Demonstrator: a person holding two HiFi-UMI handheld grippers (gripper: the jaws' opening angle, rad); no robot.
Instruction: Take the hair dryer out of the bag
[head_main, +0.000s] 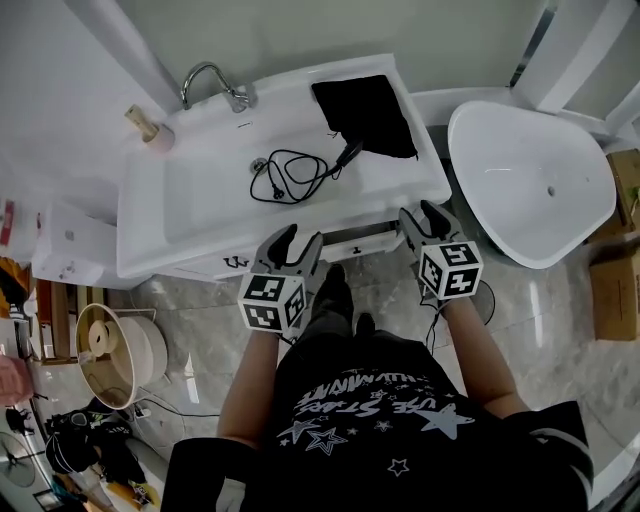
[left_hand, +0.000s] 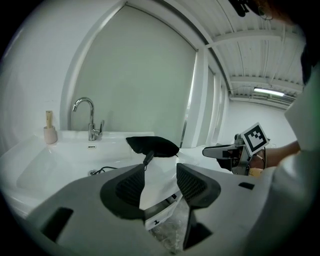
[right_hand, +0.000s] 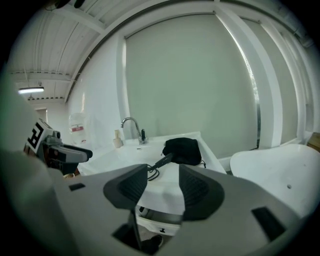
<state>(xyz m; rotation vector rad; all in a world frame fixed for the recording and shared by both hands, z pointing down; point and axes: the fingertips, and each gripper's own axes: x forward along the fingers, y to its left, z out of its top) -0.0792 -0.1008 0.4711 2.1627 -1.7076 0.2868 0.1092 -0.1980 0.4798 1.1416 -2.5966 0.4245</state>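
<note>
On the floor at far left stands a round cream bin (head_main: 128, 352), partly cut off by clutter. On the white washbasin unit (head_main: 190, 250), a small pink bottle with a wooden stopper (head_main: 157, 135) sits at the back left corner, and a curved chrome tap (head_main: 238, 97) stands just right of it. The left hand-held gripper (head_main: 297, 243) hovers before the basin's front edge, its jaws wide apart with nothing between them. A thin black cord (head_main: 322, 176) lies coiled in the basin. It runs to the black hair dryer (head_main: 347, 155), of which only the handle shows, since the rest is hidden in the black cloth bag (head_main: 365, 112) on the basin's right rear corner. The right hand-held gripper (head_main: 421, 218) is also wide open and empty, well short of the bag. Further right stands a white oval tub (head_main: 530, 190), and a brown cardboard box (head_main: 613, 285) is cut off by the frame edge. White lettering and stars on the person's black shirt (head_main: 400, 400) are too blurred to read.
</note>
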